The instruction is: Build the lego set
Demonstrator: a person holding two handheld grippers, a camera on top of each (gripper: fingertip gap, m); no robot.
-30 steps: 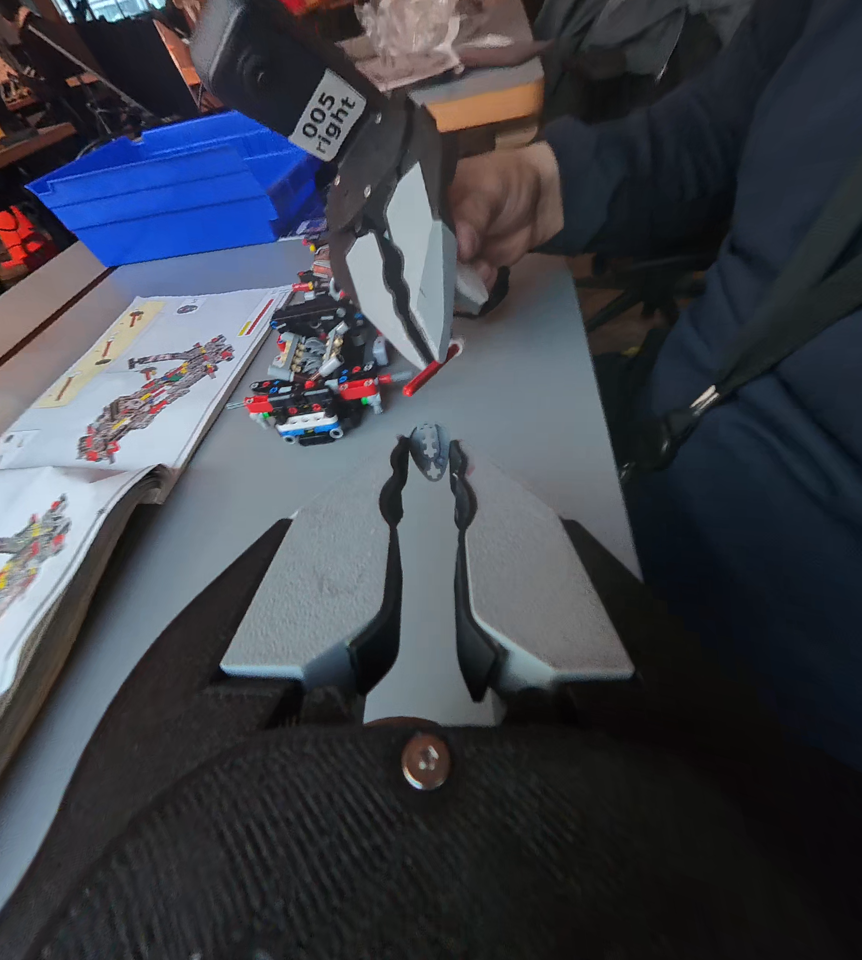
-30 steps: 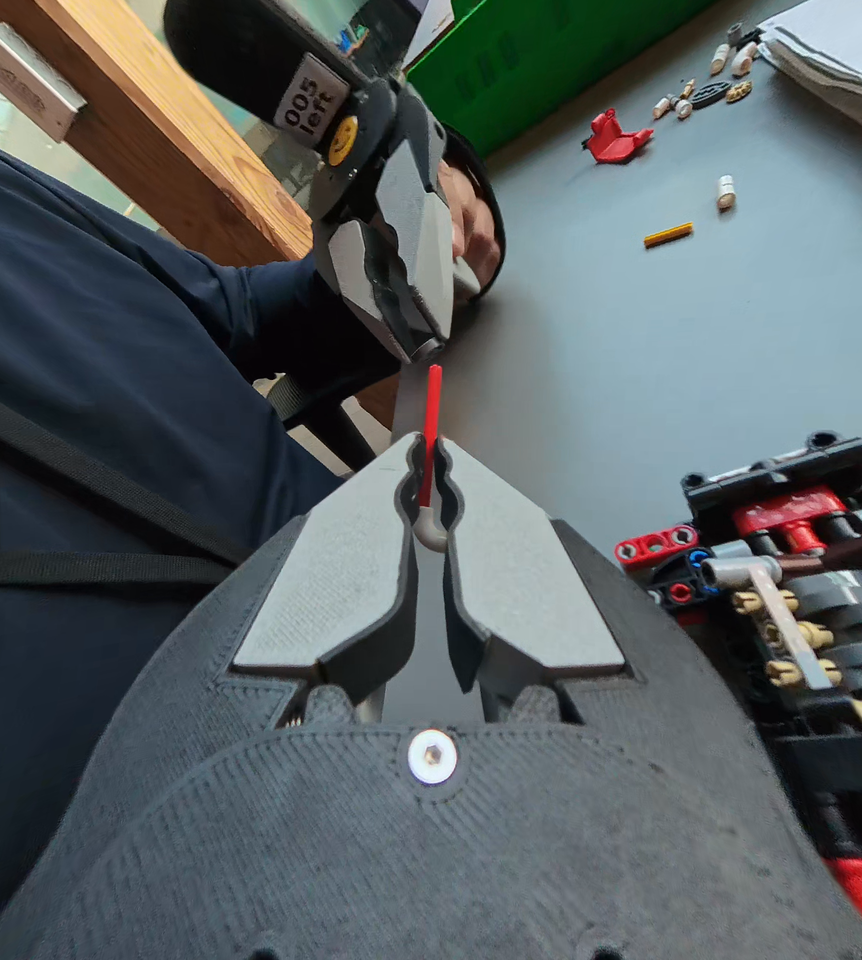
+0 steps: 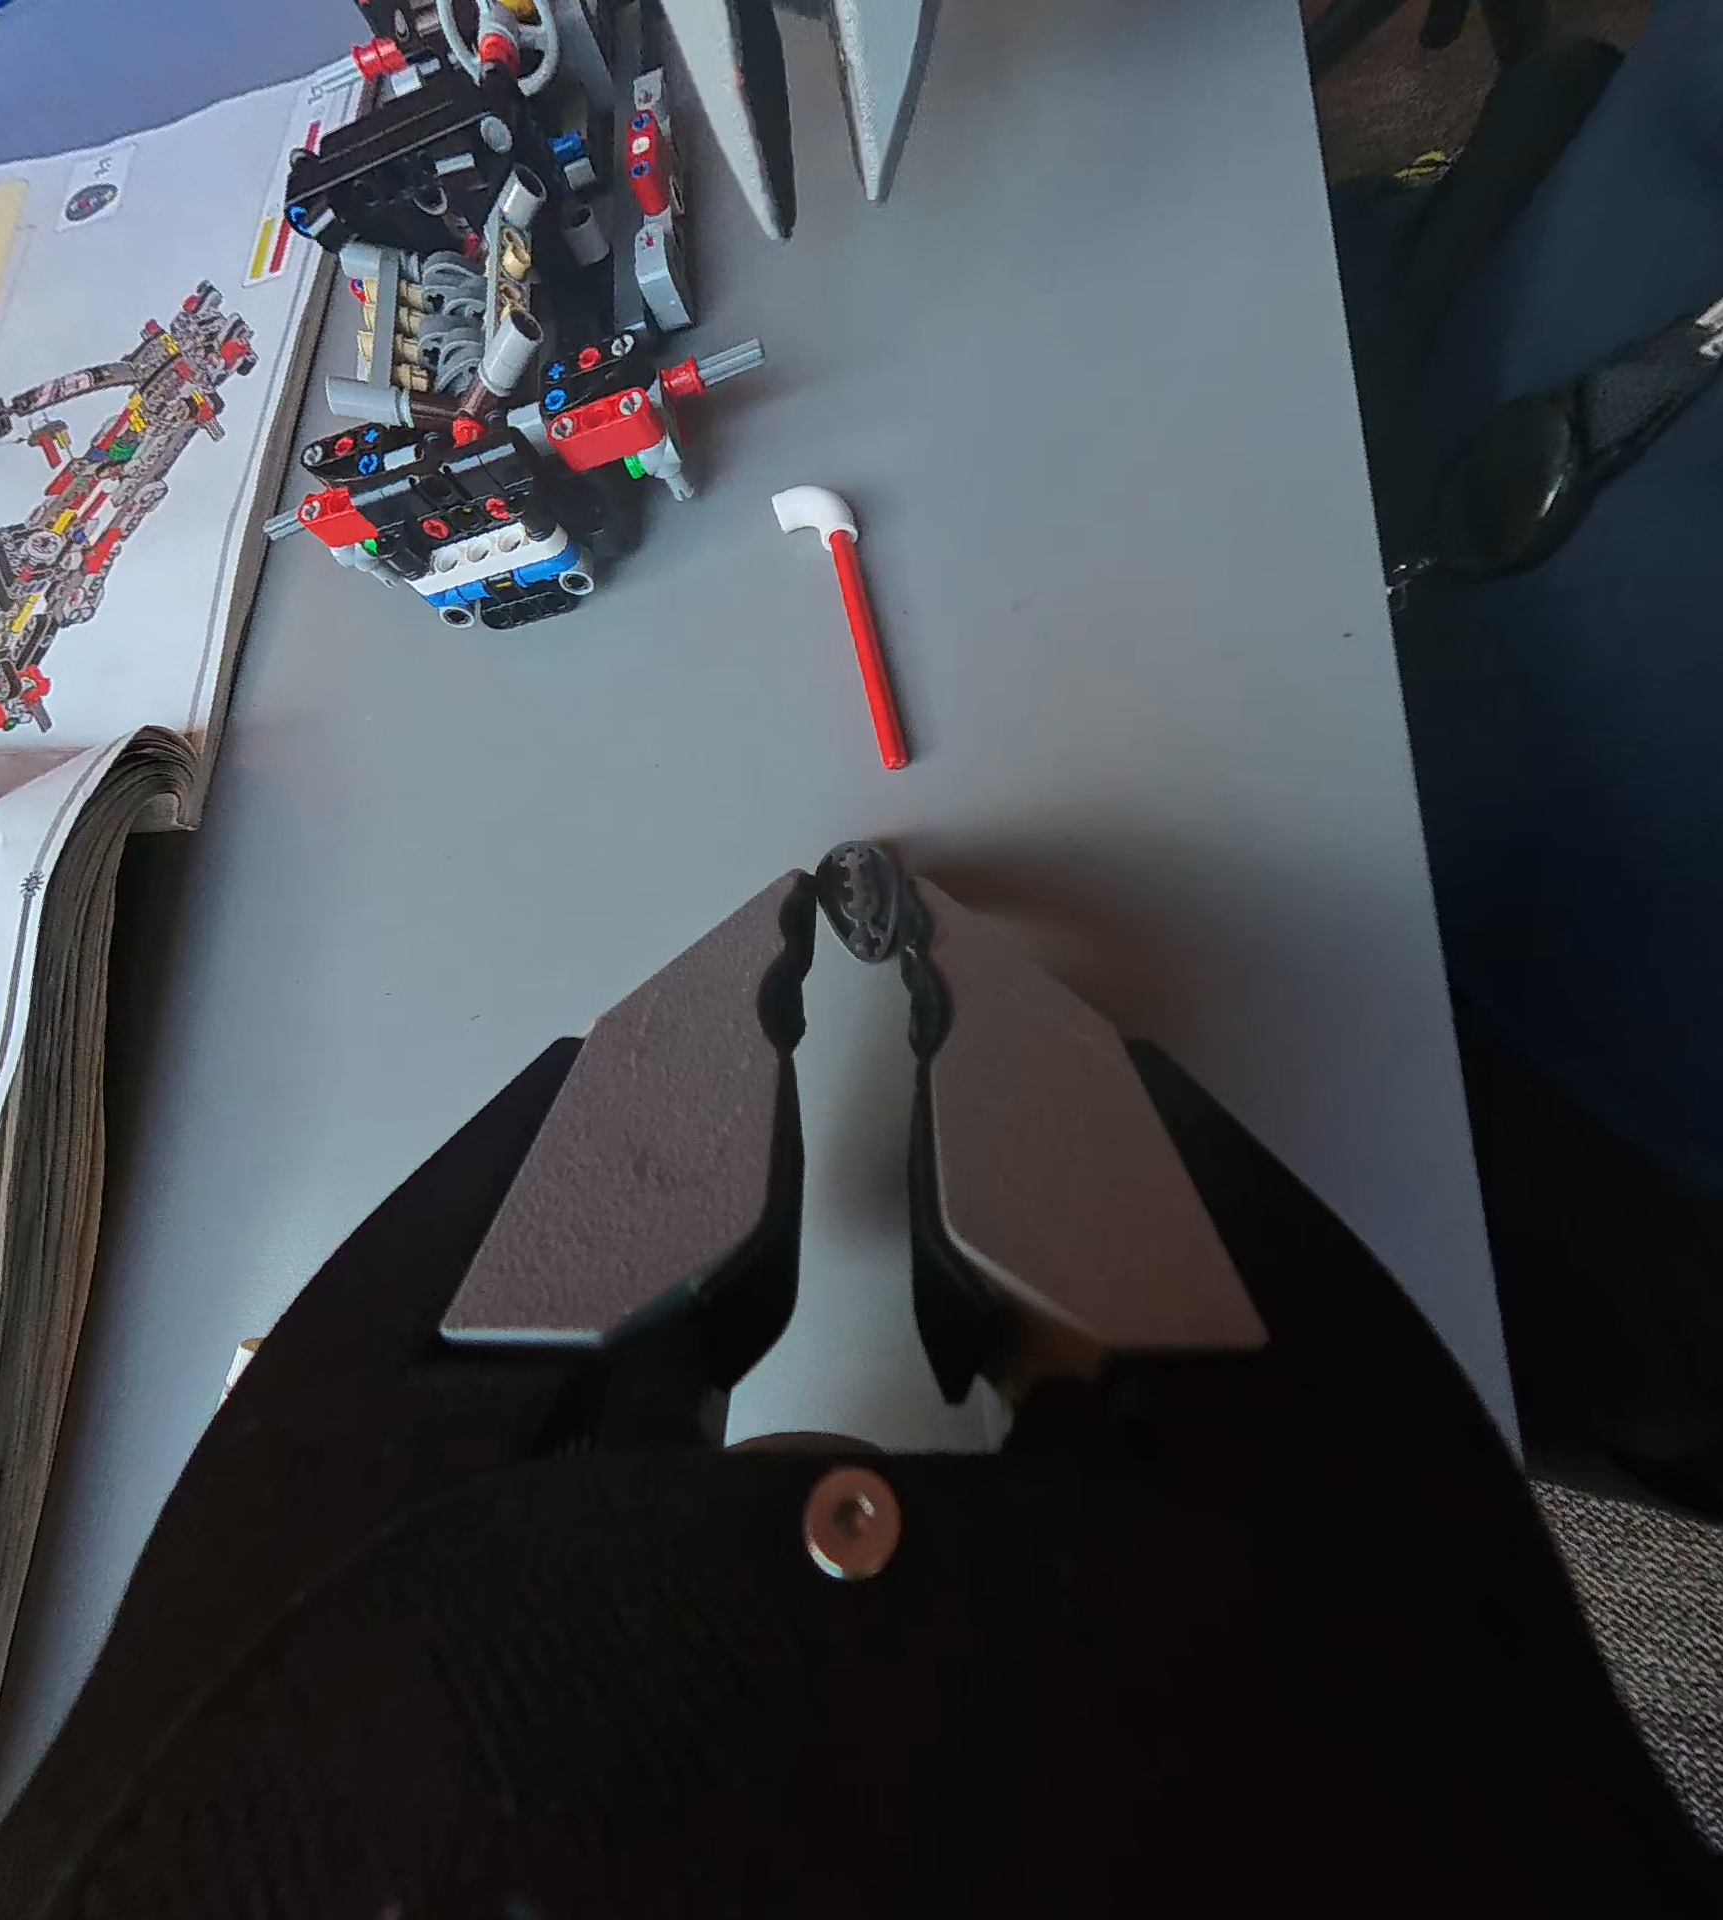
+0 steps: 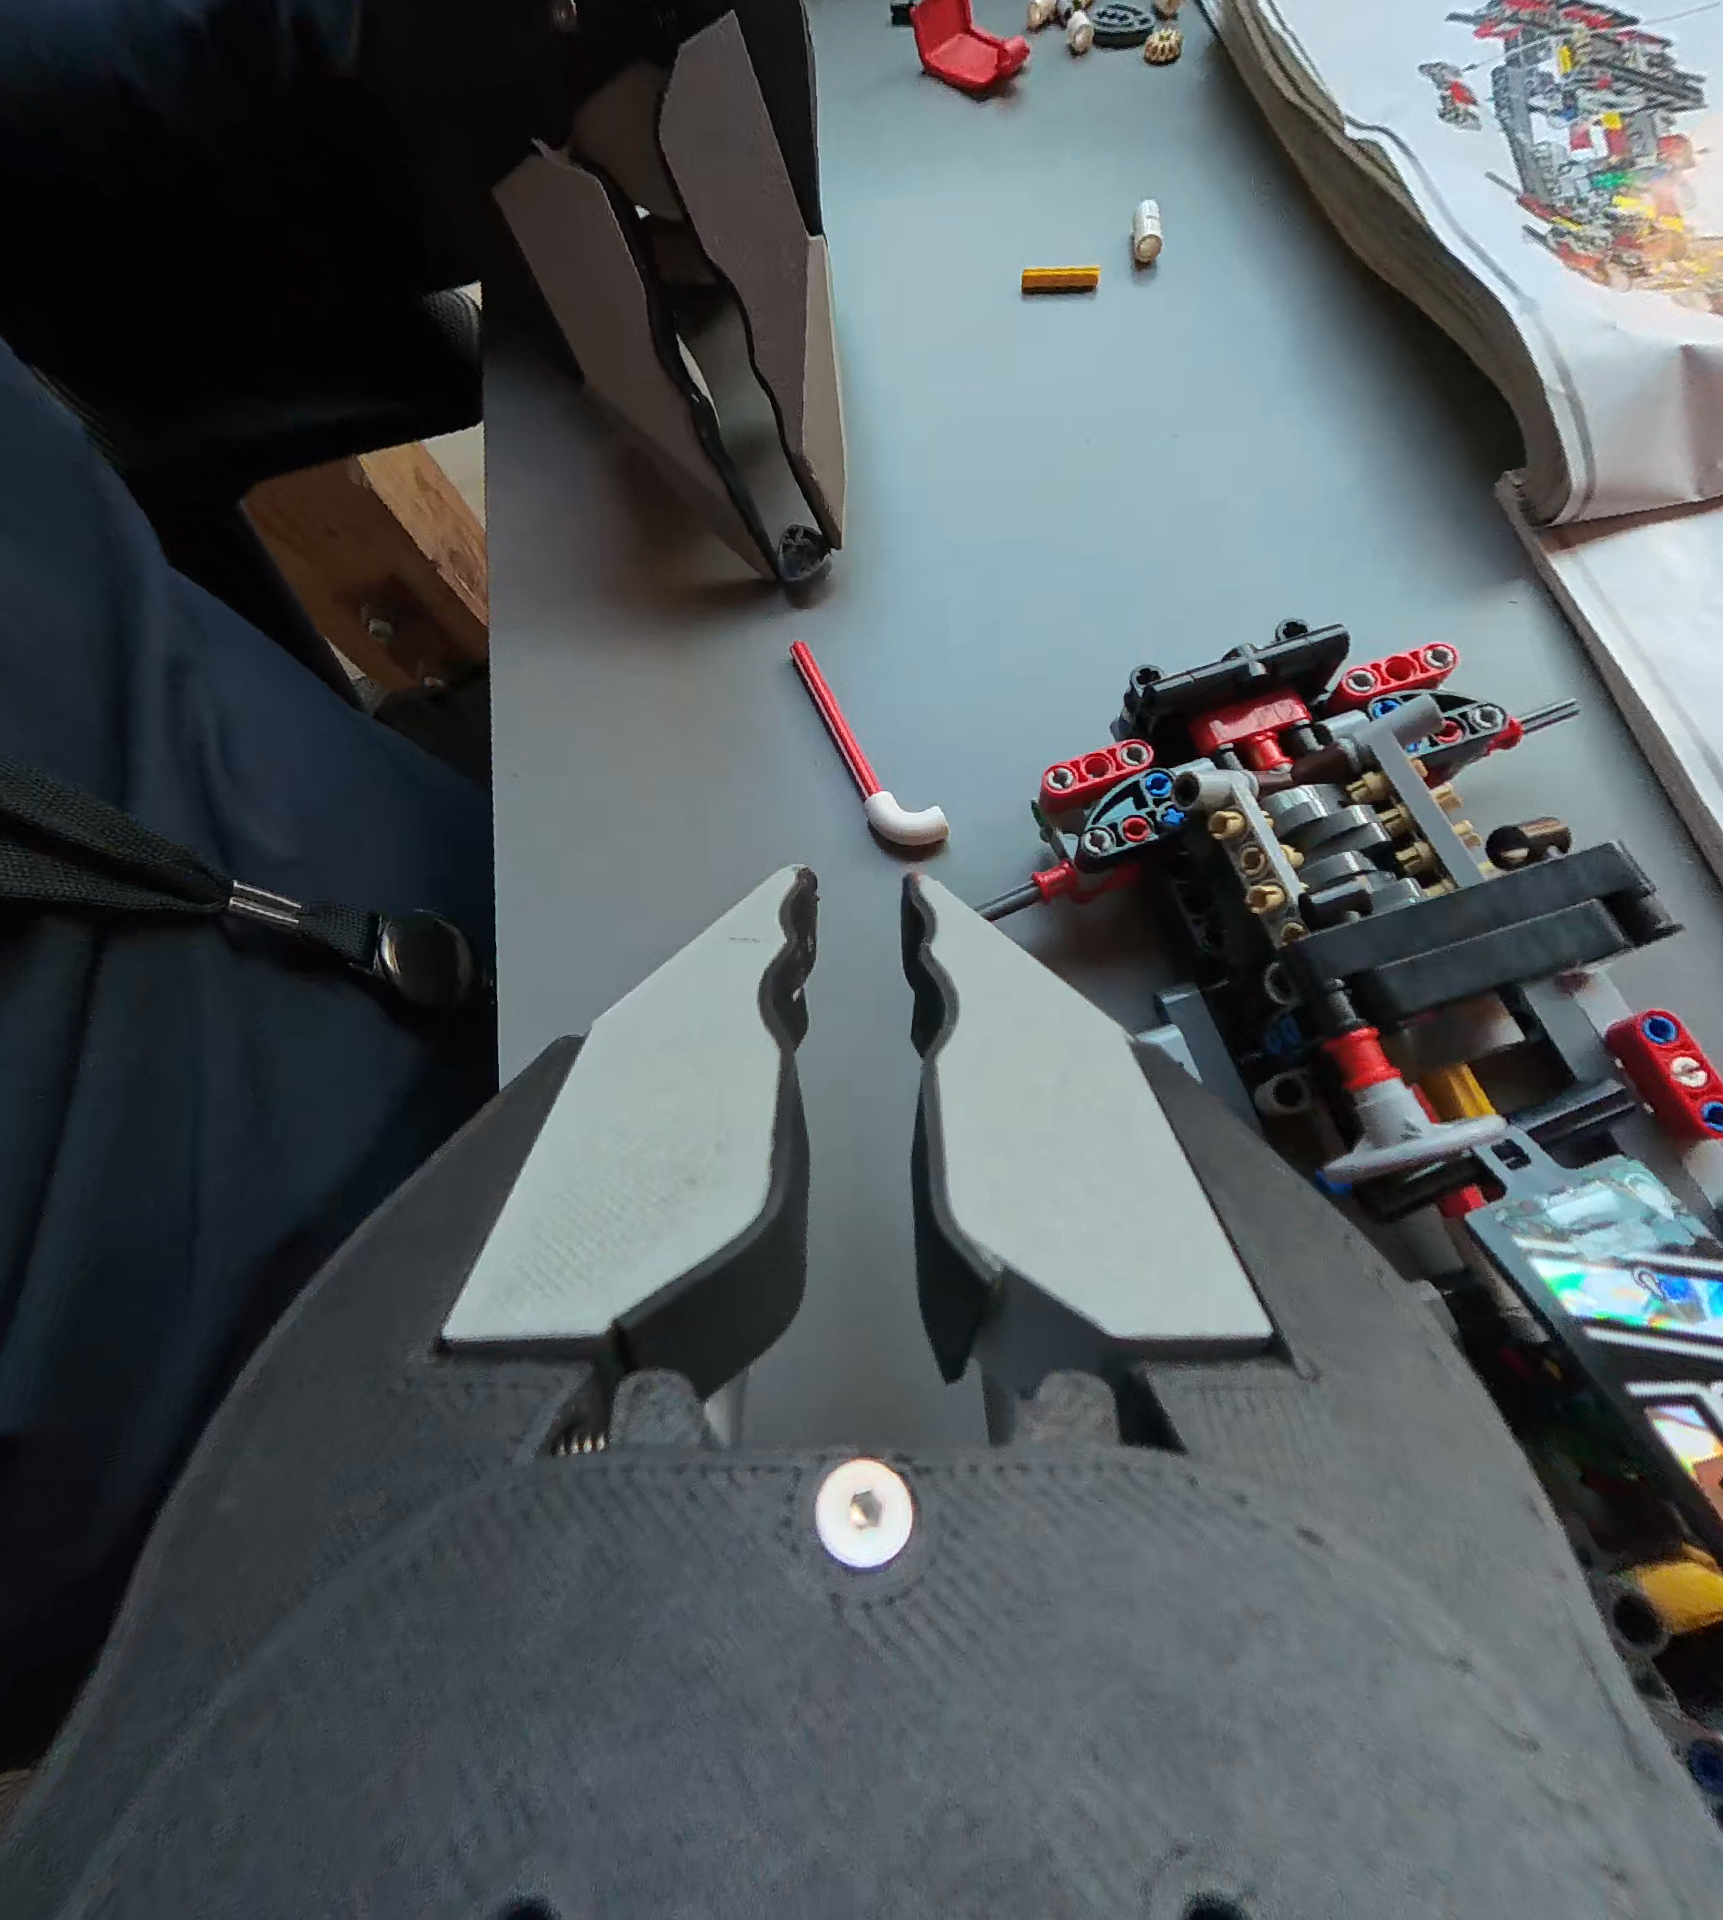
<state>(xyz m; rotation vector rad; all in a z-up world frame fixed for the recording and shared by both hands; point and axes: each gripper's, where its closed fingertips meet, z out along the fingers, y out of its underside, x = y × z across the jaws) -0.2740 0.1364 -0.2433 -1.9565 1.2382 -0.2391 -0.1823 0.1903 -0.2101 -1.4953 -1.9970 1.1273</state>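
My left gripper (image 3: 862, 902) is shut on a small dark grey oval piece with holes (image 3: 859, 902), held at its fingertips just above the grey table (image 3: 1096, 520). It also shows in the right wrist view (image 4: 803, 549) with the same piece. A red axle with a white elbow connector (image 3: 852, 613) lies loose on the table ahead of it; it also shows in the right wrist view (image 4: 862, 758). My right gripper (image 4: 859, 904) is open and empty, just short of the white elbow. A partly built brick model (image 4: 1356, 883) lies to its right.
An open instruction booklet (image 3: 78, 447) lies left of the model. Small loose parts, a red seat piece (image 4: 966, 47), an orange pin (image 4: 1059, 277) and a white pin (image 4: 1146, 229), lie farther off. A person in dark blue (image 4: 161, 935) sits at the table's edge. The tips of one gripper are about 12 centimetres away from the tips of the other. The orange pin (image 4: 1059, 277) is about 12 centimetres from my left fingertips and 20 centimetres from my right.
My right gripper opened and let go of the red axle with the white elbow; it now lies on the table. Both grippers dropped lower toward the table. The left still grips the dark piece.
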